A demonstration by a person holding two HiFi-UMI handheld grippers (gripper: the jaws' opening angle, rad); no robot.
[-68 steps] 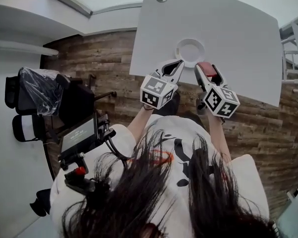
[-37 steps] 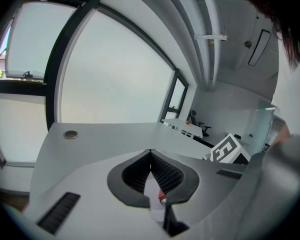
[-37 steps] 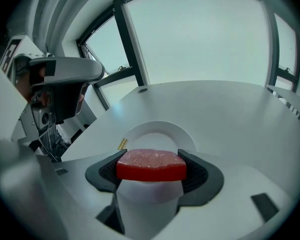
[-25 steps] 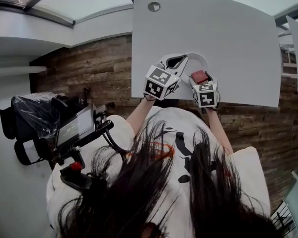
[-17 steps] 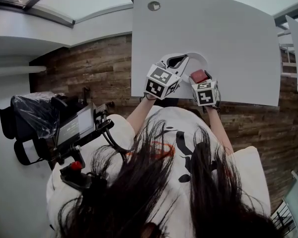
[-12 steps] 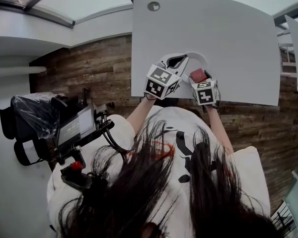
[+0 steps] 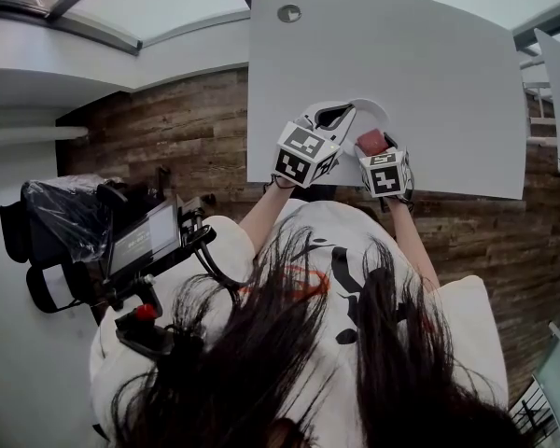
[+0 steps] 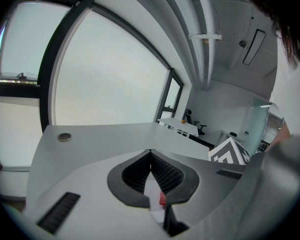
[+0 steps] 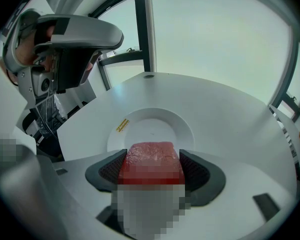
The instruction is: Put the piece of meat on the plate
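The right gripper view shows the whole white plate [image 9: 186, 130] with a yellow sticker [image 9: 121, 125] on its rim; the head view hides half of it; the right gripper [image 9: 153, 154] is clamped on the red meat [image 9: 152, 163], by the plate's near edge; the left gripper [image 8: 150, 155] has its tips together over the surface [image 8: 97, 134].

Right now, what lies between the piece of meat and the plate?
Nothing. In the right gripper view the piece of meat, clamped in the right tongs, hangs at the near rim of the plate; no other object stands between them.
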